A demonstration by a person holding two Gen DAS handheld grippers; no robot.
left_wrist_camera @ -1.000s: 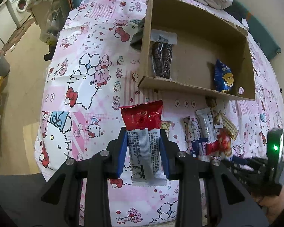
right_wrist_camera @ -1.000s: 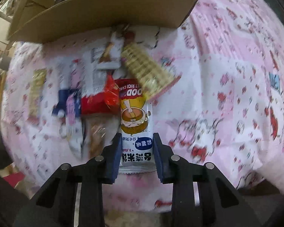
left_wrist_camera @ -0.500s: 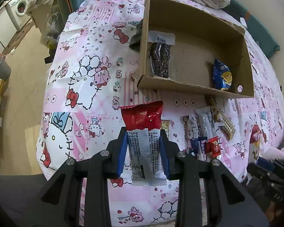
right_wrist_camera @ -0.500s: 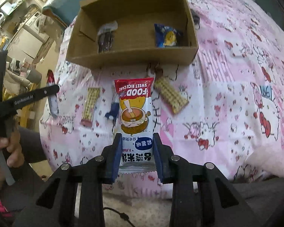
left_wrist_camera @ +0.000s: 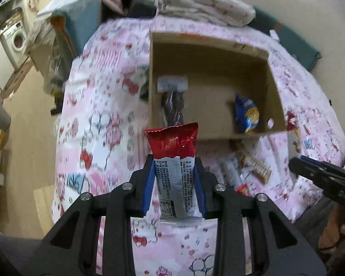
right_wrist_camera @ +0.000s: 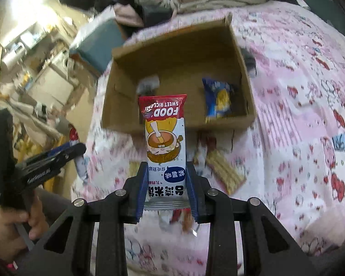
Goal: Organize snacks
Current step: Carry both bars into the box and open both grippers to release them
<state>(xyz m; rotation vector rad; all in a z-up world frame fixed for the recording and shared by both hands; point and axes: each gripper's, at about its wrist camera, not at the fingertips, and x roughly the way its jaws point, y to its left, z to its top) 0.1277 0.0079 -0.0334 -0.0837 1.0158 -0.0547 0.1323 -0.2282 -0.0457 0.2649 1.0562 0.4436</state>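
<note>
Two snacks lie in the open brown cardboard box (left_wrist_camera: 209, 69) — a dark clear-wrapped bar (left_wrist_camera: 172, 105) and a blue foil packet (left_wrist_camera: 246, 115). The left gripper (left_wrist_camera: 174, 184) clamps a red-topped white packet (left_wrist_camera: 174, 161); the right gripper (right_wrist_camera: 165, 184) clamps a rice-cake packet (right_wrist_camera: 164, 142), both held above the pink cartoon-print bedsheet (left_wrist_camera: 103, 119). Several loose wrapped snacks (left_wrist_camera: 246, 170) remain outside — roughly half is left.

A cardboard box (left_wrist_camera: 209, 53) sits on a bed (left_wrist_camera: 103, 119) toward its far edge, where folded bedding (left_wrist_camera: 207, 11) is piled behind it. Inside the box, a dark snack packet (left_wrist_camera: 172, 105) lies at the left and a small chip bag (left_wrist_camera: 247, 112) at the right, well apart. Loose snacks (left_wrist_camera: 248, 170) lie scattered on the bed just before the box's near wall, toward its right corner.
</note>
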